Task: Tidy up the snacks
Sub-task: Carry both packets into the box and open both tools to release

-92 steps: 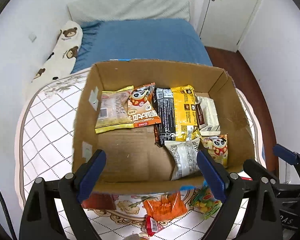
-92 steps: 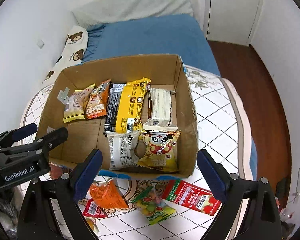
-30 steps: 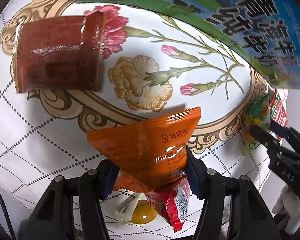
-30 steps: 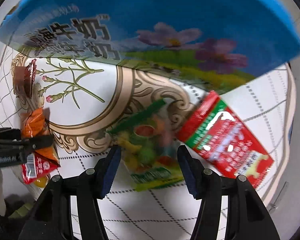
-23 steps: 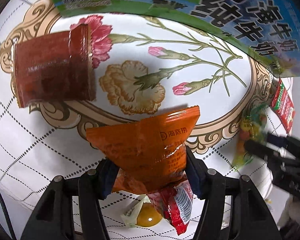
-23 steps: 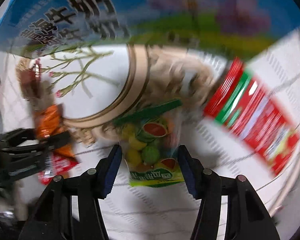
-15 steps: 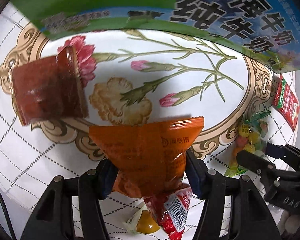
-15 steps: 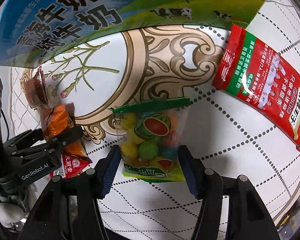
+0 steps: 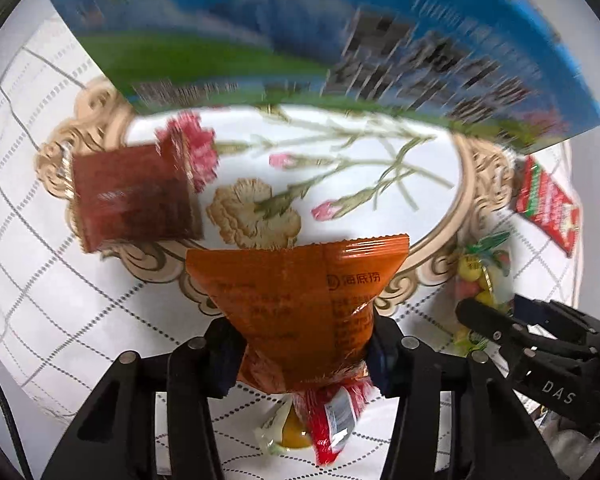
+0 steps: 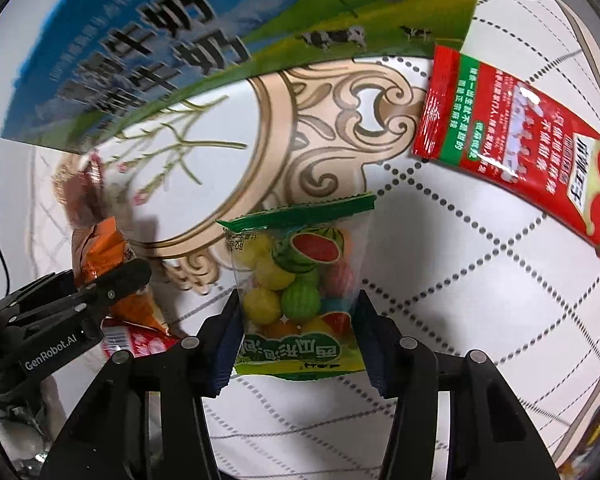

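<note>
My left gripper [image 9: 302,354] is shut on an orange snack packet [image 9: 300,300], held above the patterned cloth. My right gripper [image 10: 298,336] is shut on a clear bag of fruit-shaped candies [image 10: 300,284] with a green top. The blue and green outer wall of the cardboard box [image 9: 340,40] fills the top of both views and also shows in the right wrist view [image 10: 180,40]. The right gripper with its candy bag shows at the right of the left wrist view [image 9: 500,320]. The left gripper with the orange packet shows at the left of the right wrist view [image 10: 112,280].
A dark red-brown packet [image 9: 132,196] lies on the cloth [image 9: 340,168] at the left. A red and green sachet [image 10: 520,140] lies at the right, also seen in the left wrist view [image 9: 548,204]. A small red packet [image 9: 336,420] and a yellow jelly cup [image 9: 288,432] lie under the left gripper.
Both grippers came down from above the box and closed, the left on the orange packet, the right on the candy bag. Both packets now rise and the box wall looms closer.
</note>
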`<state>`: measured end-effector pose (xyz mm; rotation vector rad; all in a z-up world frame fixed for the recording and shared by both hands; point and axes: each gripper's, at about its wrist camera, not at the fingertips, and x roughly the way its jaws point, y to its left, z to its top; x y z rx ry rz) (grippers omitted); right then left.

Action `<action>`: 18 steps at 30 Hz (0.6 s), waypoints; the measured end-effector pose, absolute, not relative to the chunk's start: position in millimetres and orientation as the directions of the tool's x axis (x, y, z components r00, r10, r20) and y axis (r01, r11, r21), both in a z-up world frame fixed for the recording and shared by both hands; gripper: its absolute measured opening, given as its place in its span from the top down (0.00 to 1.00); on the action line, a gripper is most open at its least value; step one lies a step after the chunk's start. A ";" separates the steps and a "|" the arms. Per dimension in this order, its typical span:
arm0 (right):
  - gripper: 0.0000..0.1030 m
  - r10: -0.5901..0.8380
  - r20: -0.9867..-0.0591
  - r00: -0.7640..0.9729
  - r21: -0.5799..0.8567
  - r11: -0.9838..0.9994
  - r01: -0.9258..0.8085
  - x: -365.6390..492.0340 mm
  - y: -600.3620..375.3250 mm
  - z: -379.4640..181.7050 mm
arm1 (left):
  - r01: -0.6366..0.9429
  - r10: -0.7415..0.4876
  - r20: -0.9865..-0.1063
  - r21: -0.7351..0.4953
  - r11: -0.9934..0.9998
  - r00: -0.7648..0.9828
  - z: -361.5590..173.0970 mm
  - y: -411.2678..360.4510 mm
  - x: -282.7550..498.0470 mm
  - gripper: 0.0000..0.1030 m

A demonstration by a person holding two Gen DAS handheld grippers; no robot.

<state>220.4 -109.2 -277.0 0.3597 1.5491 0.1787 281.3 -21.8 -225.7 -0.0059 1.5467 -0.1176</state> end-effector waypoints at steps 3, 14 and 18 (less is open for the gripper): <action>0.46 0.383 -0.922 0.055 0.387 0.916 0.109 210.8 -122.3 -255.0 | 0.079 -0.118 -0.991 -0.113 0.990 0.063 -195.2 -28.2 280.7 0.54; 0.46 0.515 -0.827 0.223 0.528 0.849 -0.006 235.0 -125.8 -131.6 | 0.100 -0.307 -0.936 -0.294 0.951 0.171 -72.0 15.7 328.9 0.54; 0.46 0.530 -0.804 0.271 0.542 0.840 -0.034 275.5 -112.8 -103.1 | 0.103 -0.276 -0.947 -0.262 0.960 0.166 -52.9 34.1 374.9 0.53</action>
